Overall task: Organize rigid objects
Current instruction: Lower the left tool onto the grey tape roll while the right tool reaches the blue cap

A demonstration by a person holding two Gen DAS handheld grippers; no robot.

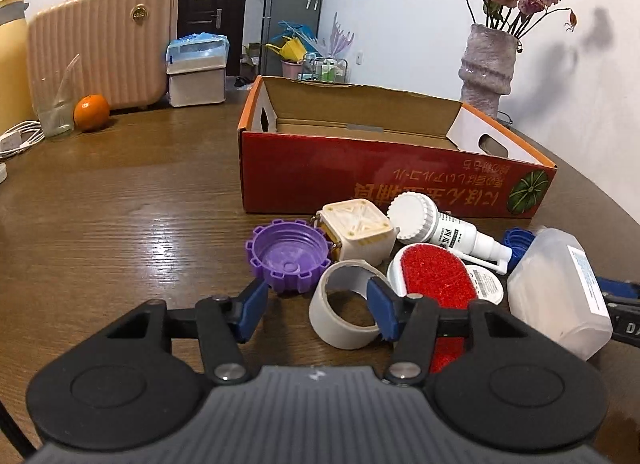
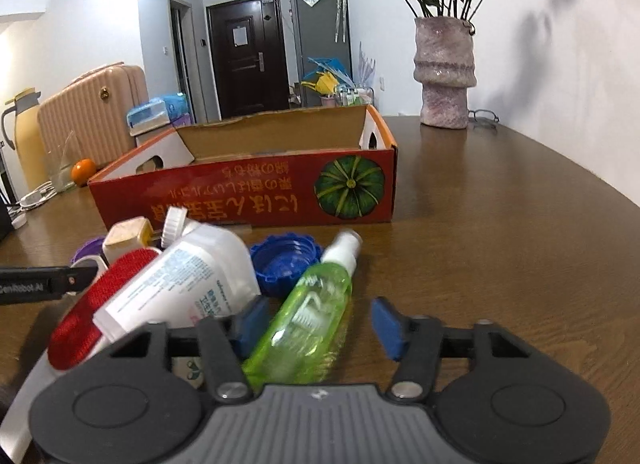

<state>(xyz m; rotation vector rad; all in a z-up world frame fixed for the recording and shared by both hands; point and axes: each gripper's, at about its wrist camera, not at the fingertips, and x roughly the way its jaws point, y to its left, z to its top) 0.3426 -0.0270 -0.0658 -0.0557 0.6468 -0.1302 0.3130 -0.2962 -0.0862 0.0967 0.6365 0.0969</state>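
1. On the wooden table (image 1: 120,199) stands a red cardboard box (image 1: 380,175), open at the top, printed with a green pumpkin; what shows of its inside is bare cardboard
2. In front of the box lies a cluster of small things: a purple cap (image 1: 290,254) turned hollow side up, a cream square block (image 1: 358,234), a white spray bottle (image 1: 444,234) on its side, a roll of tape (image 1: 346,316), a red oval brush (image 1: 434,284), a translucent white bottle (image 1: 560,288) and a blue cap (image 2: 286,268)
3. The left gripper (image 1: 318,310) has its jaws apart on either side of the tape roll; its right blue pad sits inside the ring against the wall, its left pad stands clear just beside the purple cap
4. The right gripper (image 2: 320,324) has its jaws apart around a green spray bottle (image 2: 308,312) lying flat, nozzle towards the box; the left pad is at the bottle's side, the right pad stands clear of it
5. Farther back are a vase (image 2: 444,71) of dried roses, an orange (image 1: 91,112) and a pink suitcase (image 1: 100,55), all well apart from the cluster
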